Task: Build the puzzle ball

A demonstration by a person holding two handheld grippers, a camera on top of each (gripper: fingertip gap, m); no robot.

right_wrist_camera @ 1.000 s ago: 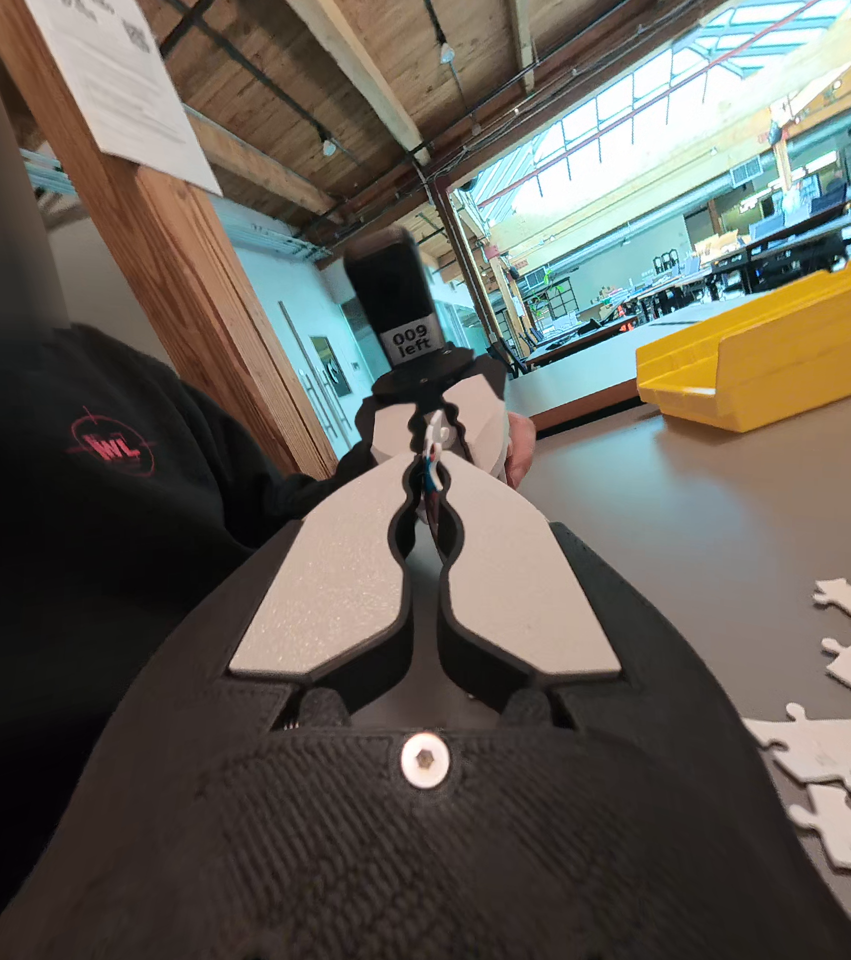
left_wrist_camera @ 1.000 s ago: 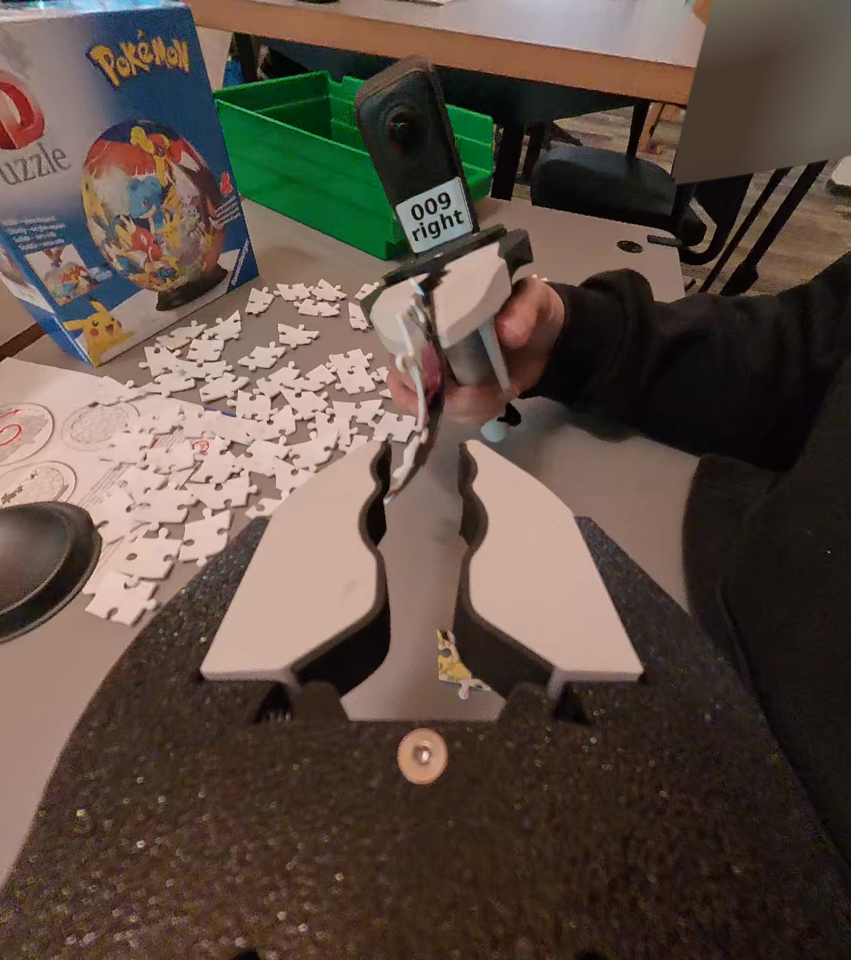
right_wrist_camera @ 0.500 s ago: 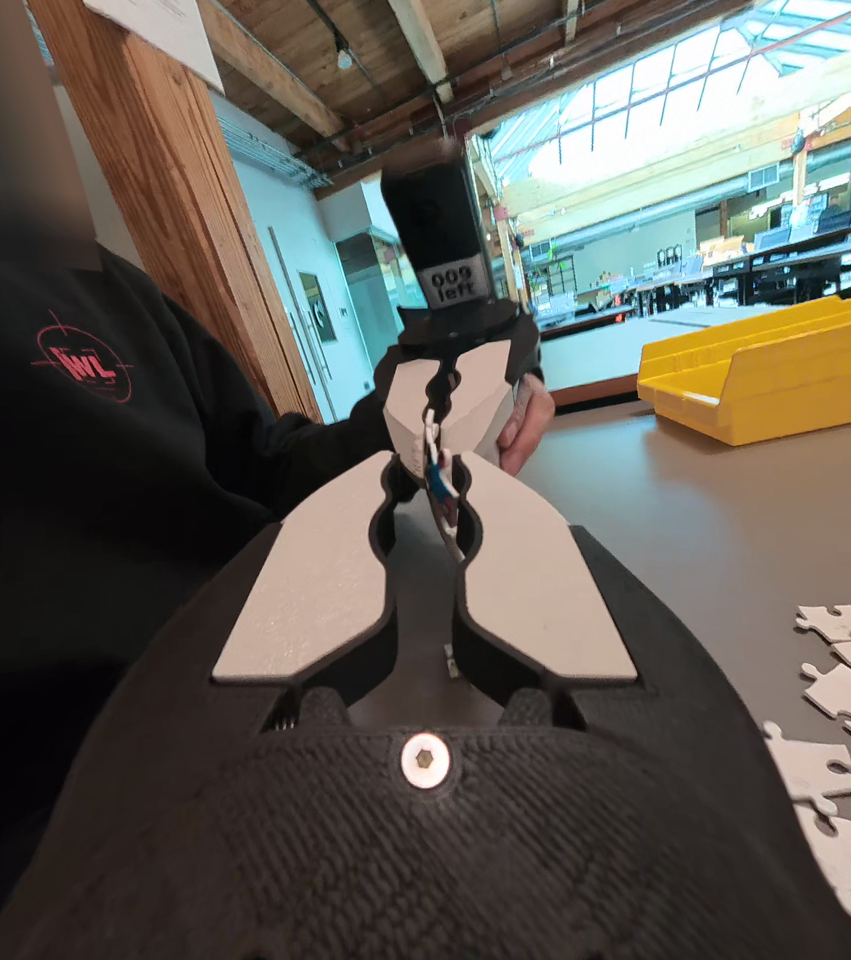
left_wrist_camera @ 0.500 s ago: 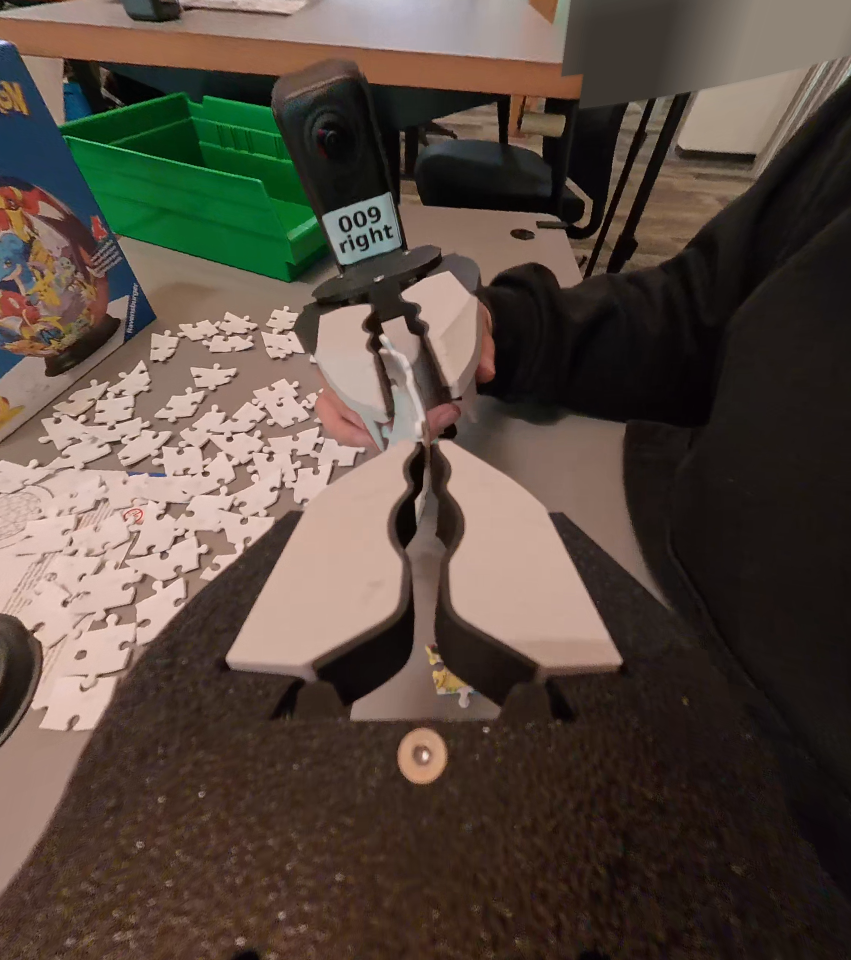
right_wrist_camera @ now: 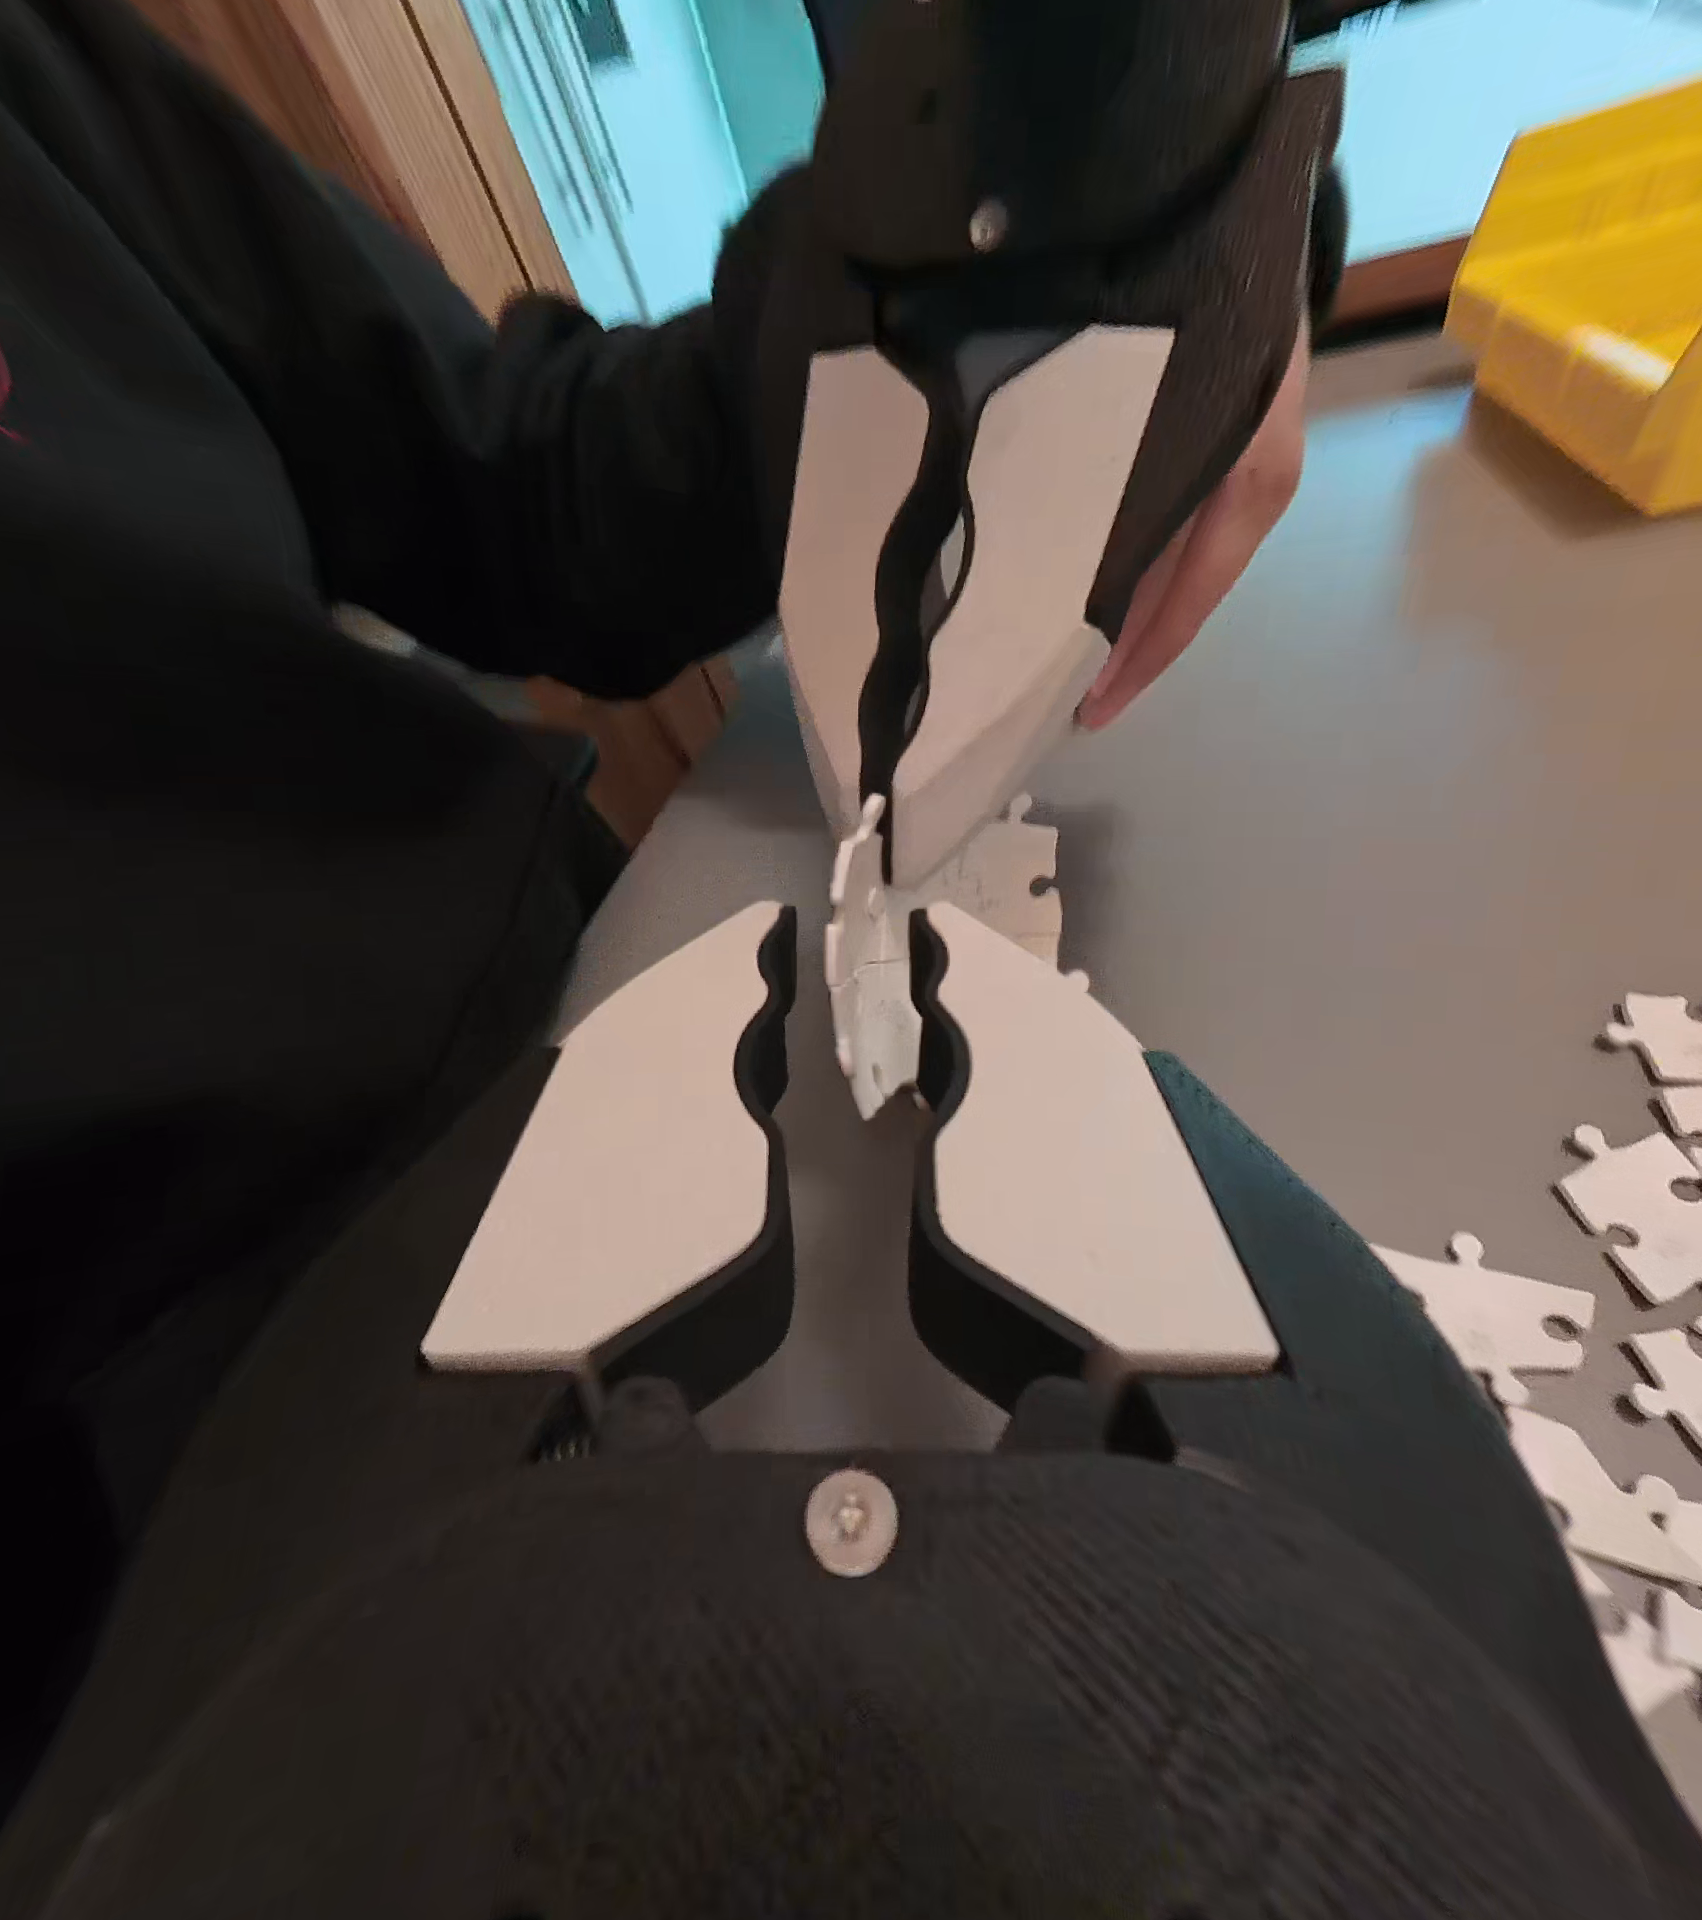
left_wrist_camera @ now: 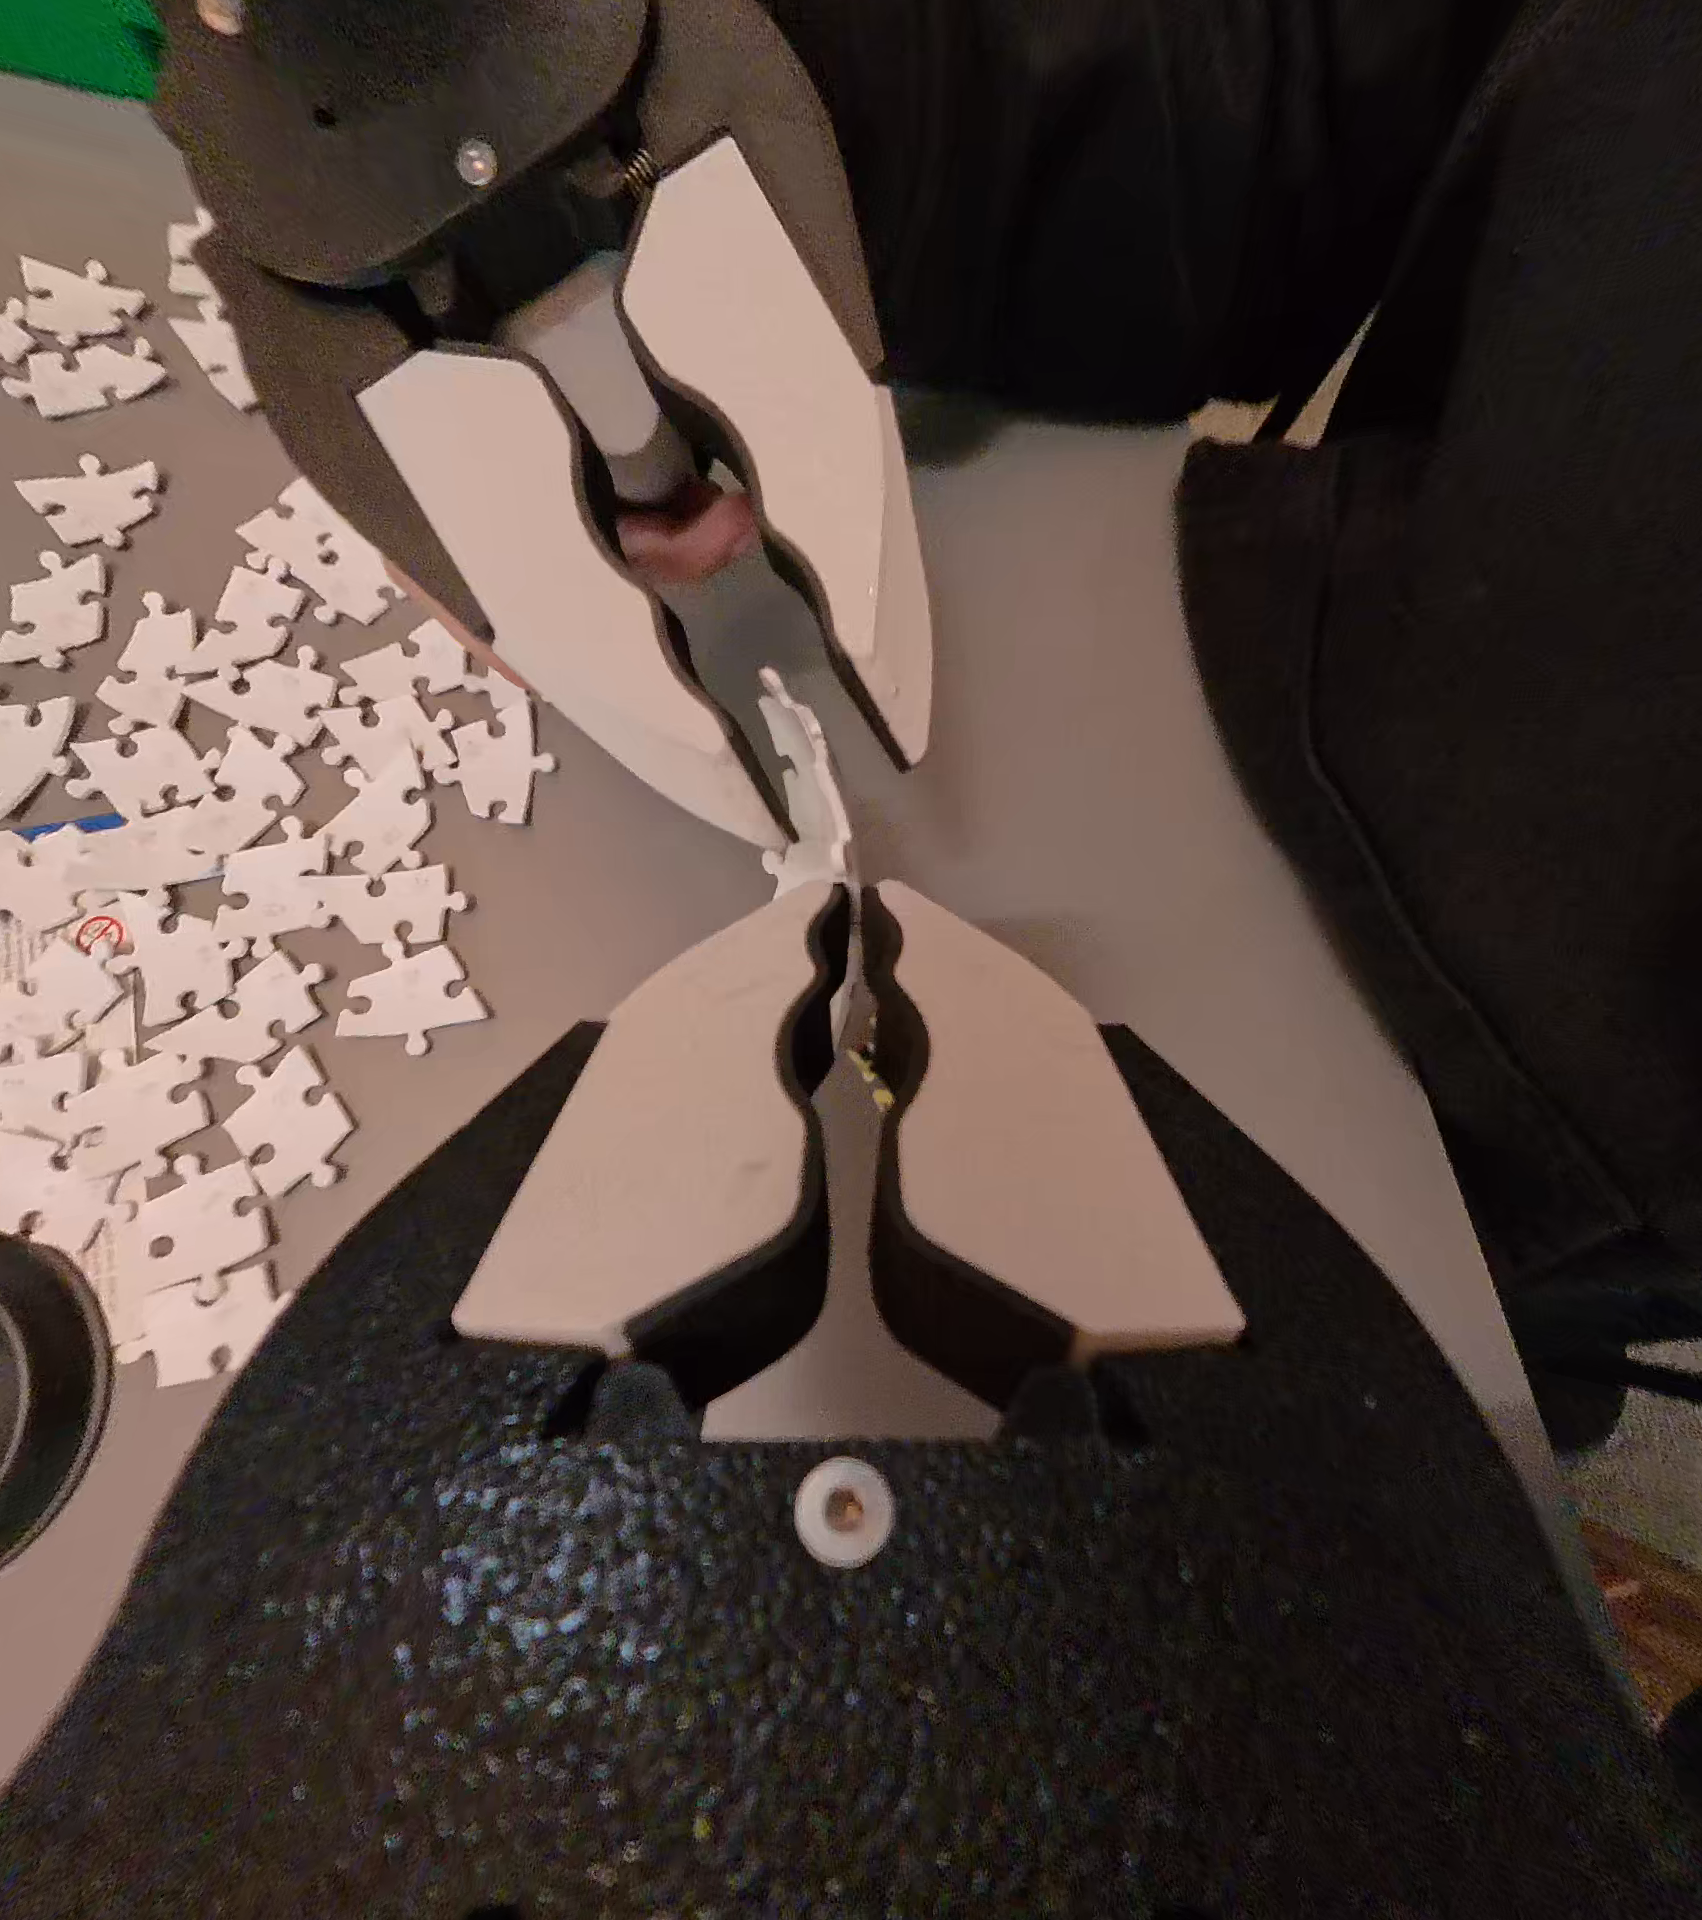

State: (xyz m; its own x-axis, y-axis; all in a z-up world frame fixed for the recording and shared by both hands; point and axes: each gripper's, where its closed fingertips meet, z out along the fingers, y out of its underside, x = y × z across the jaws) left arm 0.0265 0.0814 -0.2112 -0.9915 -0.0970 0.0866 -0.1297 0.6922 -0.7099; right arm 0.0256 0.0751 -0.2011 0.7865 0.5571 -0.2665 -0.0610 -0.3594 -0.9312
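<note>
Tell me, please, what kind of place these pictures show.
Probably a shared workshop or makerspace. A grey work table carries loose white puzzle pieces, a yellow plastic storage bin stands at its far side, and a wooden post rises behind.

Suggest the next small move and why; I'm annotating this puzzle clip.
Probably draw the right gripper back toward the loose pieces: its jaws stand open around the joined pieces, which the left gripper alone seems to pinch.
</note>
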